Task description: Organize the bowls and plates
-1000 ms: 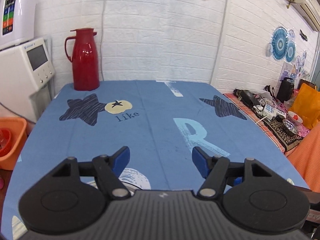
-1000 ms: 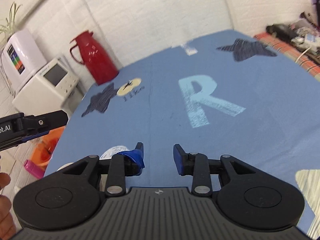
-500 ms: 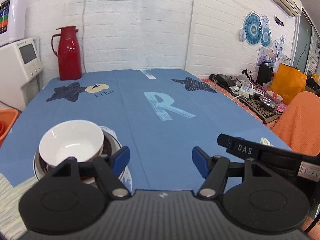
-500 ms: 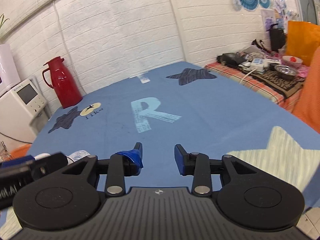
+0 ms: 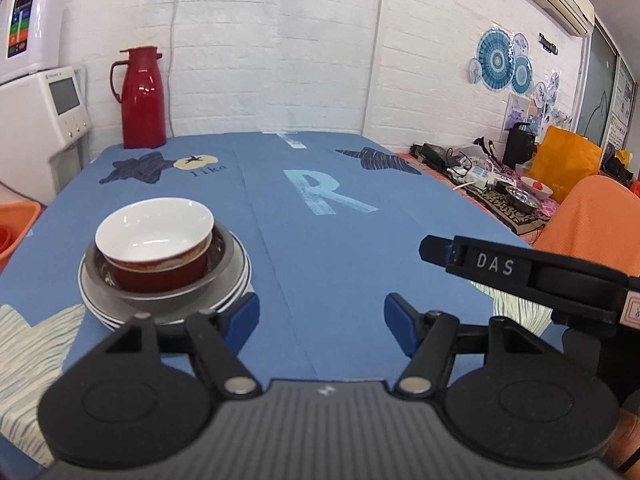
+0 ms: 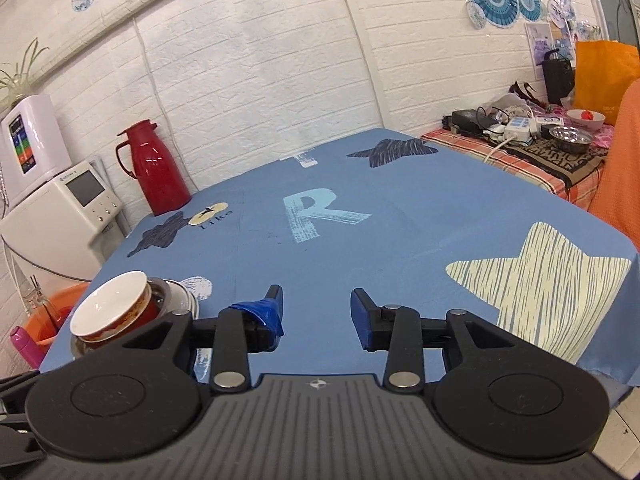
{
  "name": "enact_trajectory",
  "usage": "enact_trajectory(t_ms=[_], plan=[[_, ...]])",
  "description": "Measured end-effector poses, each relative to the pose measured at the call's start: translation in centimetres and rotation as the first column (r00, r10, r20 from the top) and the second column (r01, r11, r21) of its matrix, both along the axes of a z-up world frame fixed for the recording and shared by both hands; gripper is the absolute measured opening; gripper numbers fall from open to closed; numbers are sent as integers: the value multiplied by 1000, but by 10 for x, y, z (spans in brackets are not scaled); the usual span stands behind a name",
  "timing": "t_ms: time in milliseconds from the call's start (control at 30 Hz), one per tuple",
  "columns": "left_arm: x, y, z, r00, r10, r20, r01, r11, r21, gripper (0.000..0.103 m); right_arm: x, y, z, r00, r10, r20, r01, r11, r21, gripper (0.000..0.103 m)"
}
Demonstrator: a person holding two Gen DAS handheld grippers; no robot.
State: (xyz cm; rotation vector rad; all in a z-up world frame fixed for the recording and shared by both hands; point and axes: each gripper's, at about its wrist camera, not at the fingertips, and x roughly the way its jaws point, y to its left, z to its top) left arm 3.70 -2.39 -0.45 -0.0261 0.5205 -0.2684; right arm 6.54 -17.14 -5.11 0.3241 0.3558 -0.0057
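Observation:
A red bowl with a white inside sits in a steel bowl on stacked white plates, at the near left of the blue tablecloth. The stack also shows in the right wrist view, where the red bowl is low on the left. My left gripper is open and empty, just right of and nearer than the stack. My right gripper is open and empty over the cloth; its body shows in the left wrist view.
A red thermos stands at the table's far left corner. A white appliance and an orange basin are off the left edge. A cluttered side table and an orange chair lie to the right.
Both grippers have pulled back and tilted up from the table. The bowl and plate stack has come into view at left. Both jaws stay open.

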Motion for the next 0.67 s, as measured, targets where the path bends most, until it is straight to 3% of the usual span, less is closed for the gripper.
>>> enact_trajectory(t_ms=[300, 667], plan=[[-13, -6, -4, 1000, 0, 18, -1, 1000, 27, 67, -20, 4, 4, 999, 24, 47, -24, 1000, -1, 23], [-10, 0, -6, 999, 31, 11, -31, 999, 10, 67, -17, 11, -2, 1000, 24, 9, -24, 999, -34, 25]])
